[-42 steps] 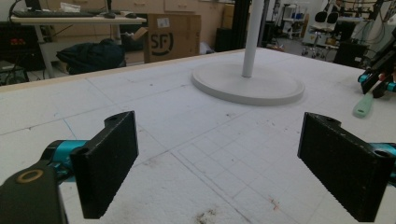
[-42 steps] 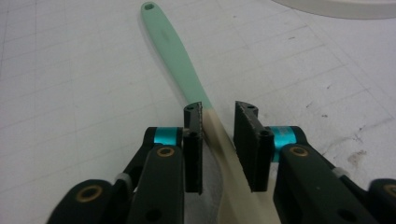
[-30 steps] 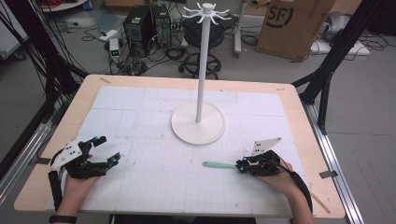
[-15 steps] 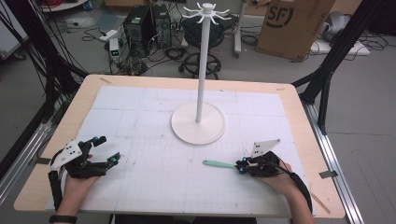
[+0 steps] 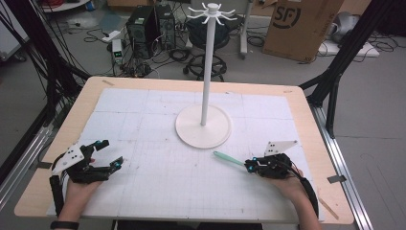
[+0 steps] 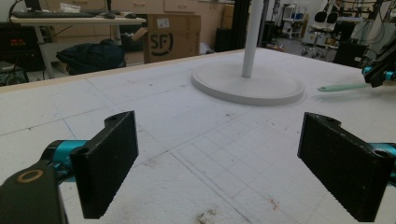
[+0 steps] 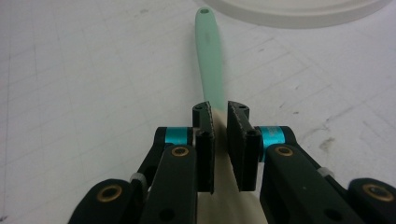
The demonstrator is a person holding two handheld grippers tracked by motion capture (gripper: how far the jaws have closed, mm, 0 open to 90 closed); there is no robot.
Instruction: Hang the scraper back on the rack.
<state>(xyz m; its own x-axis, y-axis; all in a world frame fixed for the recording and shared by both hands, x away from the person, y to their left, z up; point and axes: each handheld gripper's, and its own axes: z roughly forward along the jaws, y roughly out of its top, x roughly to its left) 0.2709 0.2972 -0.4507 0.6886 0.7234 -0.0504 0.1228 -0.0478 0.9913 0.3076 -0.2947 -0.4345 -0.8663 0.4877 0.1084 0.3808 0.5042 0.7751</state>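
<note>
A cluttered workshop with cables, a computer tower and a brown cardboard box [image 5: 300,26] is seen behind the wooden table topped with a white gridded mat [image 5: 158,124]. On the mat stands a tall white plastic stand with a round base and hooked arms at its top [image 5: 204,125]. Near the mat's front left edge the left gripper [image 5: 106,154] is held low with its 2 jaws spread wide and nothing between them. At the front right the right gripper [image 7: 220,122] is clamped on a slim utensil with a mint-green plastic handle and a cream-coloured end [image 7: 208,56], which lies flat on the mat, its tip pointing at the stand's base, just short of it. The utensil is judged light, stiff and smooth, so a little slippery. The hold sits where green meets cream; the small hole at the handle's tip looks suited to 1 of the hooks.
</note>
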